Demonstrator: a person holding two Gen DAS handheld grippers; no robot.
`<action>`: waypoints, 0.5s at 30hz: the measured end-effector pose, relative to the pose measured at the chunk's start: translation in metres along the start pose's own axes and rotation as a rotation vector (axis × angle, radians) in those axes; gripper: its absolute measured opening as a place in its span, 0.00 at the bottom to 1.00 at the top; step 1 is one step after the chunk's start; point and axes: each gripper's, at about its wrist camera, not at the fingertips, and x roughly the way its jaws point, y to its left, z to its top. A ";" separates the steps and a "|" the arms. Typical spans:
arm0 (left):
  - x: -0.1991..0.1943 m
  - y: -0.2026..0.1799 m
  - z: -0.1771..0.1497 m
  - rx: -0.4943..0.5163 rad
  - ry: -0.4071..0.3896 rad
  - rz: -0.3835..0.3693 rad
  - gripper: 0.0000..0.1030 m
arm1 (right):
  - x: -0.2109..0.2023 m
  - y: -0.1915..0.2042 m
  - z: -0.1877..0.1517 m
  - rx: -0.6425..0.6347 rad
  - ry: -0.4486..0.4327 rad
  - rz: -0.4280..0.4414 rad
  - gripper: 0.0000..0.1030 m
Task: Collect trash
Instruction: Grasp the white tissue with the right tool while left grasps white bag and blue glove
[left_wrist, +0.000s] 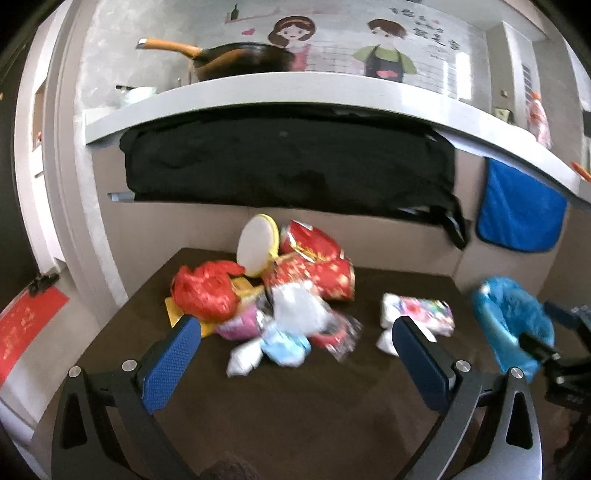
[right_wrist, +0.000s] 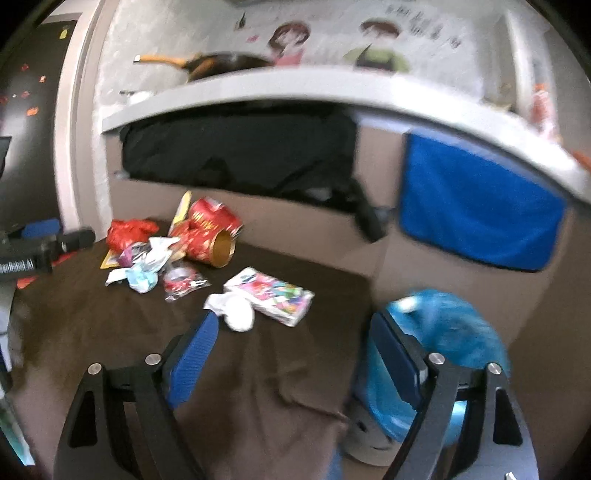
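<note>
Trash (left_wrist: 280, 295) heaped on the worktop (left_wrist: 295, 406), nothing grabbed yet — both grippers (left_wrist: 295, 332) (right_wrist: 291, 339) spread, empty; next, pinch one piece for the bin (right_wrist: 443, 332).

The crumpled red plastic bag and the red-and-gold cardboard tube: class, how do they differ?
The crumpled red plastic bag is soft, shapeless and plain; the red-and-gold cardboard tube is rigid, cylindrical, patterned, lying on its side with an open gold-lined end. Both are red, in the pile on the brown-covered table.

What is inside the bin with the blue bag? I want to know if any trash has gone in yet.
The bin shows only its crumpled blue liner around the rim. The picture is blurred, and the right gripper covers part of the bin, so its inside cannot be seen.
</note>
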 end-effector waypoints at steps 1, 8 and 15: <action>0.008 0.006 0.004 -0.003 0.004 -0.003 0.99 | 0.014 0.001 0.003 0.001 0.020 0.028 0.75; 0.045 0.031 -0.001 -0.035 0.064 -0.026 0.99 | 0.106 0.024 0.013 -0.040 0.211 0.226 0.56; 0.062 0.042 -0.016 -0.055 0.095 -0.027 0.99 | 0.156 0.049 0.009 -0.131 0.305 0.247 0.52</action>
